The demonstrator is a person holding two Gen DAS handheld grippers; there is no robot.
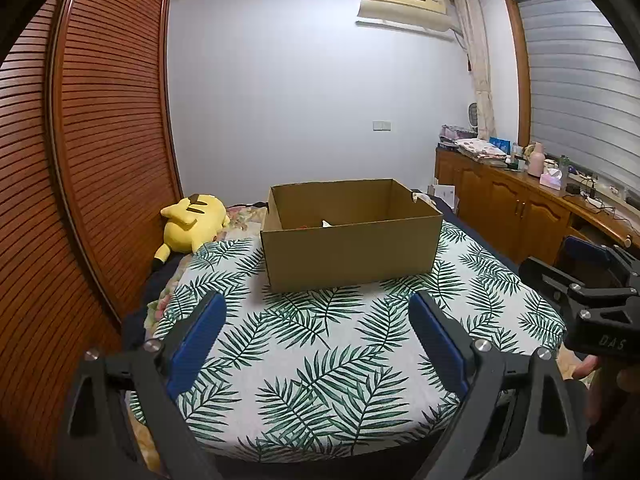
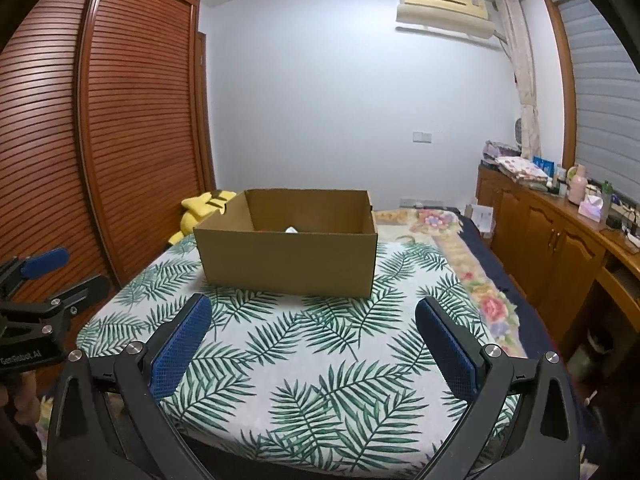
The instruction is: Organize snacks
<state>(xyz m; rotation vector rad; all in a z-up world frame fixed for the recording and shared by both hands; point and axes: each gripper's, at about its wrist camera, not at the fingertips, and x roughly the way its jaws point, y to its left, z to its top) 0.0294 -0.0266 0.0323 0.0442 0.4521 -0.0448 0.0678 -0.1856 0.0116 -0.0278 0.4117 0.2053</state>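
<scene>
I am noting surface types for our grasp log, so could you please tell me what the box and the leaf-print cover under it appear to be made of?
The box looks like plain brown corrugated cardboard, matte, with raw-cut top edges and a folded corner seam. The leaf-print cover appears to be woven fabric, matte and soft: it drapes over the edges, though the exact fibre cannot be told.

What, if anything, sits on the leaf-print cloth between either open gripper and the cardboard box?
Nothing visible does. Between the left gripper, the right gripper and the cardboard box lies only bare leaf-print cloth.
</scene>
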